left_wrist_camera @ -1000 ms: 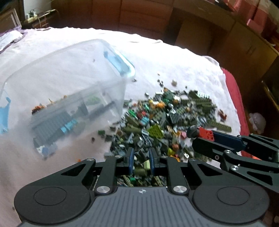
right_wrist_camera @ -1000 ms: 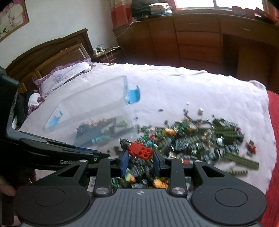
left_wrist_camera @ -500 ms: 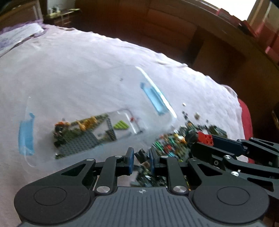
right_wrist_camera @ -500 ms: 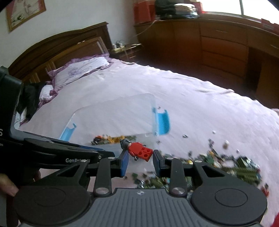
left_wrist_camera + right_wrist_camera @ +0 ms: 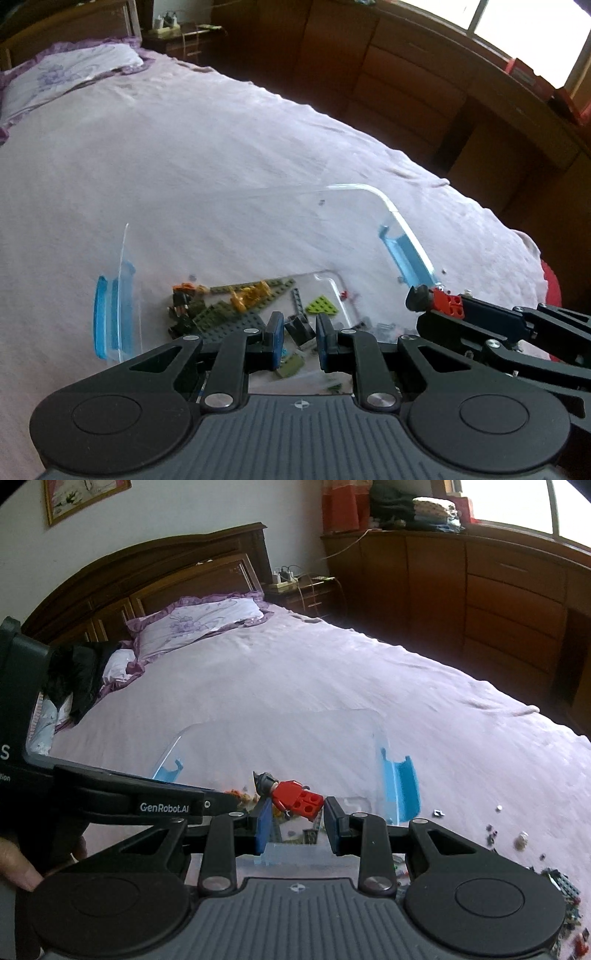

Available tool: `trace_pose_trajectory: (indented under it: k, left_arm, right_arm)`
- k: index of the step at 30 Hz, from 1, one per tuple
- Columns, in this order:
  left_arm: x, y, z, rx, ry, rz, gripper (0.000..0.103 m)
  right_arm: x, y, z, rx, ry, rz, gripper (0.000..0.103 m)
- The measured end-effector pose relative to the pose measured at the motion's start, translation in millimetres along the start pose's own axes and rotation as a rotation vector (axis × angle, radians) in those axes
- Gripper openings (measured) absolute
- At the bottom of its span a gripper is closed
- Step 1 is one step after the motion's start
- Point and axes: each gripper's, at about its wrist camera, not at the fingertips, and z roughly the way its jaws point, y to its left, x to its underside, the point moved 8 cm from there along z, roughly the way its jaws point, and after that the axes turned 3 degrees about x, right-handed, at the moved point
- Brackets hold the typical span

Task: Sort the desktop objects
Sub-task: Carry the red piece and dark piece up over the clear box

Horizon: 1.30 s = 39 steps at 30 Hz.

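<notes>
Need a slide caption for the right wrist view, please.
Right tool carries a red minifigure torso above the clear storage bin on the bed.

Two hand-held grippers [image 5: 299, 341] [image 5: 295, 821], one clear bin [image 5: 402, 236], one red minifigure [image 5: 293, 799], one pillow [image 5: 199, 618]

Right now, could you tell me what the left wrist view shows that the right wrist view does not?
Only the left wrist view shows the box's contents clearly: a lime green plate, orange pieces and a dark grey piece between the left gripper fingers. Only the right wrist view shows the headboard, a framed picture and loose bricks on the bedspread. Both show the clear storage box, the pillow and the red minifigure in the right gripper.
</notes>
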Motion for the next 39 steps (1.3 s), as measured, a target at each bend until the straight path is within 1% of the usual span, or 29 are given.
trace_pose_trajectory:
  k: [4, 10, 16, 23, 29, 39]
  left_arm:
    - [-6.8, 5.5, 6.4, 0.004, 0.013, 0.013, 0.02]
    - [-22.6, 14.7, 8.5, 0.011, -0.003, 0.036, 0.02]
    - [-25.5, 25.8, 18.7, 0.006, -0.015, 0.055, 0.02]
    - [-25.1, 44.5, 44.1, -0.008, -0.008, 0.057, 0.02]
    - [-28.3, 55.8, 58.8, -0.02, -0.012, 0.057, 0.02]
    - [-27.0, 63.4, 67.9, -0.03, 0.018, 0.062, 0.02]
  right_arm:
    - [-7.0, 1.6, 12.6, 0.013, 0.002, 0.027, 0.032]
    - [-15.7, 10.0, 27.0, 0.025, -0.001, 0.055, 0.032]
    - [-13.2, 19.0, 48.5, 0.037, -0.02, 0.038, 0.032]
    - [-12.6, 14.2, 81.9, 0.082, -0.022, 0.029, 0.032]
    - [-8.2, 10.5, 106.0, 0.097, -0.016, 0.028, 0.033]
    - [-6.8, 19.4, 123.9, 0.097, -0.007, 0.014, 0.033]
